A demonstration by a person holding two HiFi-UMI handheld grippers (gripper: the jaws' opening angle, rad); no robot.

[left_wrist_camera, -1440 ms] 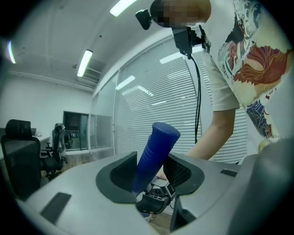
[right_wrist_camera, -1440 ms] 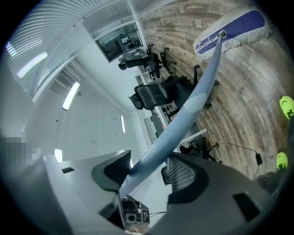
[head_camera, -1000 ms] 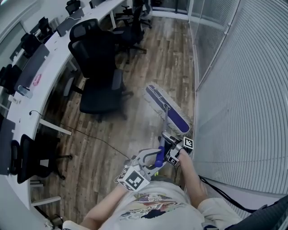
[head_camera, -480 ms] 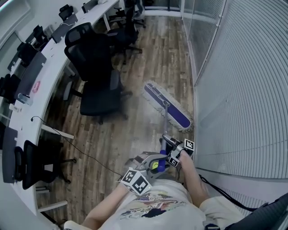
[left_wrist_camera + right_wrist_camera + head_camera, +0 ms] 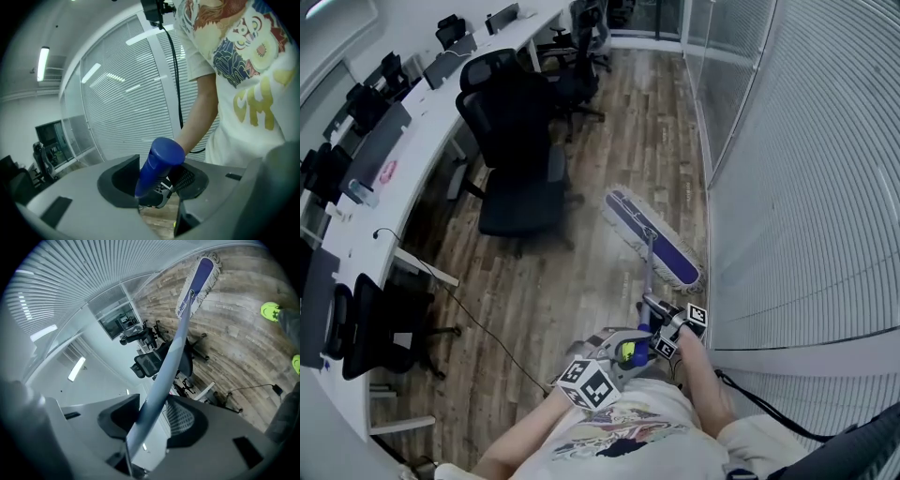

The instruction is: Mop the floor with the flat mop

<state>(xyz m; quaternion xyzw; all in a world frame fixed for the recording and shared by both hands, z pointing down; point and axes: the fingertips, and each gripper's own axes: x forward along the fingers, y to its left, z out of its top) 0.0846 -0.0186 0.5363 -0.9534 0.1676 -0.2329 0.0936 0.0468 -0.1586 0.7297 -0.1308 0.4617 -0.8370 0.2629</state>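
Two grippers work one mop. Wooden floor (image 5: pixel 534 281): we see no clear wet trail, so the mopped share cannot be told, and we judge that most of the aisle remains. Office chair (image 5: pixel 520 178) stands well left of the flat mop head (image 5: pixel 652 236), which lies flat near the floor's right edge, beside the slatted wall. Pole (image 5: pixel 649 272) rises toward us. Right gripper (image 5: pixel 654 307): its jaws have just been closing and now clasp the pole. Left gripper (image 5: pixel 630 347) clenches the blue handle end (image 5: pixel 159 161).
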